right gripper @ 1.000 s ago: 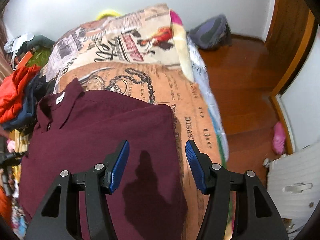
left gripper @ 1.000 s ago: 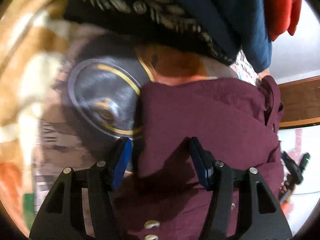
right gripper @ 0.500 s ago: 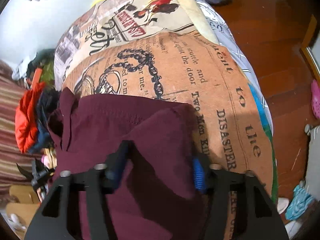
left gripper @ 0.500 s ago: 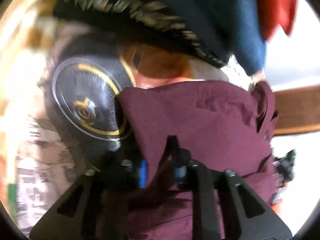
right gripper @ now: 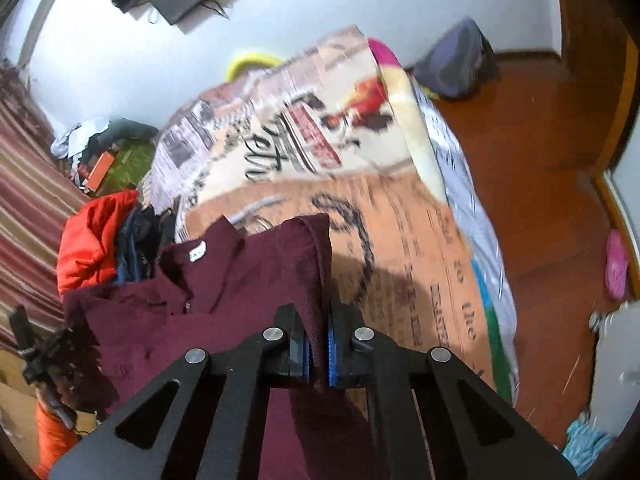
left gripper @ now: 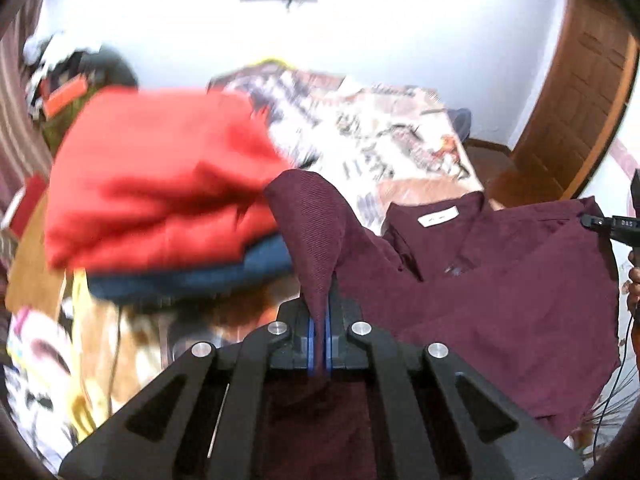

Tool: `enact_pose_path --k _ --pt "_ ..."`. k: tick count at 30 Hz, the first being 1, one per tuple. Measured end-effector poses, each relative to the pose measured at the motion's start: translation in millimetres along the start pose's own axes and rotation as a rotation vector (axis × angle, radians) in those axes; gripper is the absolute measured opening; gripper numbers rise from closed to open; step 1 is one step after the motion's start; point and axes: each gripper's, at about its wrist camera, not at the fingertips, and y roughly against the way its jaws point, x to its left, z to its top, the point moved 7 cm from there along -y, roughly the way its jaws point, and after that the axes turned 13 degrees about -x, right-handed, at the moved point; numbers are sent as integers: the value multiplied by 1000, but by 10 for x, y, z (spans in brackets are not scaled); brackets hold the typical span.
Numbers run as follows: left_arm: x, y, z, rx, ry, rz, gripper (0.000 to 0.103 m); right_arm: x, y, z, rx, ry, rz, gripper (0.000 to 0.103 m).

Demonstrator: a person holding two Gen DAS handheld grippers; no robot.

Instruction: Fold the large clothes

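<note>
Your left gripper is clenched on a pinch of the maroon shirt, the cloth rising in a peak between its blue pads. Your right gripper is likewise clamped on a fold of that shirt. The garment hangs between the two, collar and white label up, over the newspaper-print bedspread. A red garment tops the pile beside it.

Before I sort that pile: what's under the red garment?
A dark blue garment lies directly under the red garment. Whatever is lower in the stack is covered or blurred.
</note>
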Motion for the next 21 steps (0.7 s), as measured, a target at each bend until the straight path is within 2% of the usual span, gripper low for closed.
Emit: enact_pose_path --k 5,9,13,21 --pt "-155 -116 364 -60 -46 -4 2 159 -21 295 -79 33 29 5" --pt "-126 -357 465 -71 -55 32 2 197 -156 518 -120 49 14 5" --pt "48 -607 460 -51 -12 42 2 68 -446 589 -102 72 -45 5" --pt "346 -992 452 -4 49 56 2 -352 -874 510 -44 41 -147 5"
